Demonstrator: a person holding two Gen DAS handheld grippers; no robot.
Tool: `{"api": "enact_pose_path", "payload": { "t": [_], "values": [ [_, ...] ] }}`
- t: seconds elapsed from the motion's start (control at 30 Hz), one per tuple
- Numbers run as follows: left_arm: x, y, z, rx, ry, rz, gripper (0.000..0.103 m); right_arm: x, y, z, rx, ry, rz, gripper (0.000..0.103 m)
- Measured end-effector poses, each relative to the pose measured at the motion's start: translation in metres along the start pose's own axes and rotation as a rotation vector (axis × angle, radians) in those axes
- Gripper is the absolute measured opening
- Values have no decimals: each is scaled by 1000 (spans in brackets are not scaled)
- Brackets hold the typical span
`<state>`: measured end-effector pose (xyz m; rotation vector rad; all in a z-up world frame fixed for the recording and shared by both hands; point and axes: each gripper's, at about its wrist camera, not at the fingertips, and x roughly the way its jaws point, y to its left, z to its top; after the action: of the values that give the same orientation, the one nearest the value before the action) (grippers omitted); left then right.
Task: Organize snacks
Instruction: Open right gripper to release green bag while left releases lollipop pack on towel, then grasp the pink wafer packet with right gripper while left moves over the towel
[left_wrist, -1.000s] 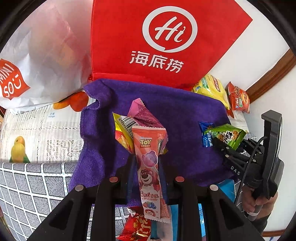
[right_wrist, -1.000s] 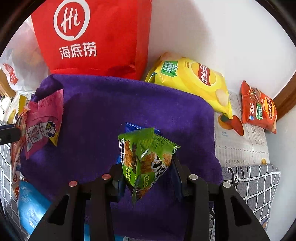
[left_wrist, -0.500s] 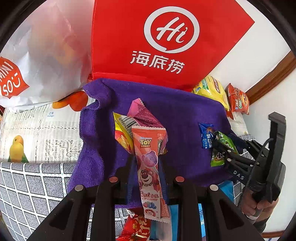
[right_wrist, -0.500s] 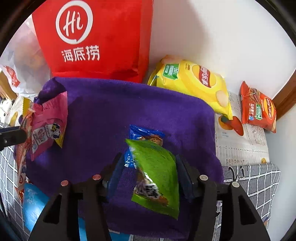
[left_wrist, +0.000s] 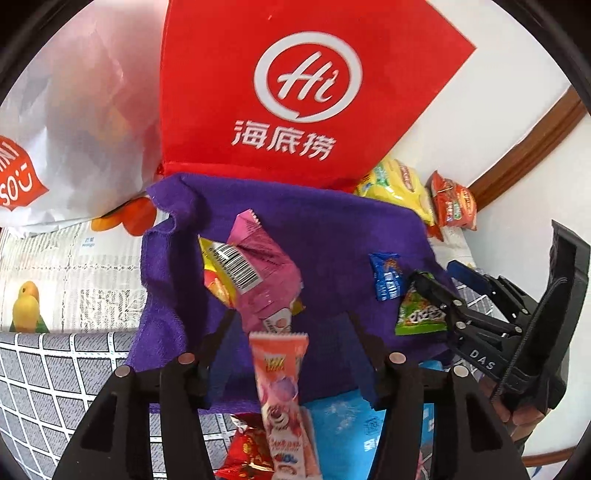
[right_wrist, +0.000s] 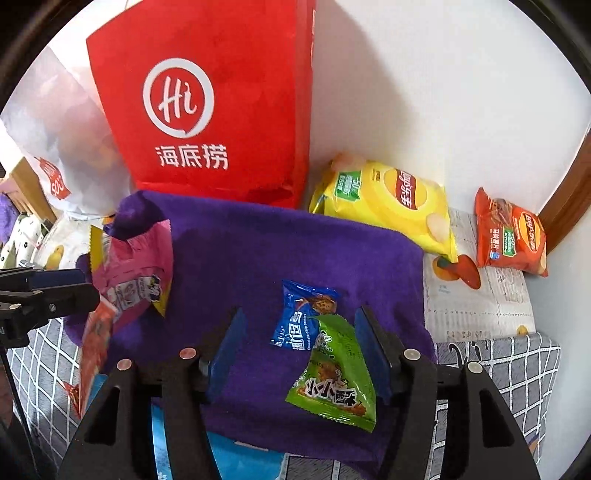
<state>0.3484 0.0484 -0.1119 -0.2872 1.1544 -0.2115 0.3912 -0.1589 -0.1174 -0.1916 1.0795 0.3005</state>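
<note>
Purple towel (right_wrist: 295, 251) spread over a grid-pattern cover (left_wrist: 55, 373), corner of a white wall behind. Left gripper (left_wrist: 291, 339): jaws opening, a clear gap on each side of the orange-pink lollipop packet (left_wrist: 280, 391), which hangs blurred between the fingers with neither pad pressing it. Just beyond it, a pink packet (left_wrist: 262, 273) lies on a yellow packet (left_wrist: 214, 284) at the towel's left part, barcode face up. Right gripper (right_wrist: 299, 347): jaws opening, blue pads standing apart; the green snack packet (right_wrist: 332, 384) lies flat on the towel between them, nearer the right-hand pad, whether touching it I cannot tell. Its top corner overlaps the lower edge of a small blue cookie packet (right_wrist: 303, 317), also flat on the towel. In the left wrist view, the right gripper shows at the right edge over the green packet, held by a hand (left_wrist: 517, 402). Behind the towel stands a red paper bag (right_wrist: 214, 110) with a white "Hi" logo, upright against the wall; a white plastic bag (left_wrist: 74, 122) sits to its left. To the right of the red bag a yellow chip bag (right_wrist: 388, 206) leans near the wall, and a smaller orange chip bag (right_wrist: 509, 236) stands apart from it in the corner, on fruit-printed paper (right_wrist: 480, 295). A light blue package (left_wrist: 347, 424) pokes out under the towel's near edge, and a red wrapper (left_wrist: 247, 454) lies beside it.
</note>
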Motion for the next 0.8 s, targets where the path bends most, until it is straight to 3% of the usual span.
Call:
{"api": "enact_pose_path", "payload": {
  "t": [0.27,0.53,0.8],
  "values": [
    [-33,-14,-3,67,-98,-63,67,-17,2,2,18,-49,-15,61],
    [-40,-17,-3,67,-112,-53,68,-54,-1,-2,82,-123,-2,61],
    [-49,-28,-10,95,-125,-26,68,-95,3,-33,65,-131,-31,61]
  ]
}}
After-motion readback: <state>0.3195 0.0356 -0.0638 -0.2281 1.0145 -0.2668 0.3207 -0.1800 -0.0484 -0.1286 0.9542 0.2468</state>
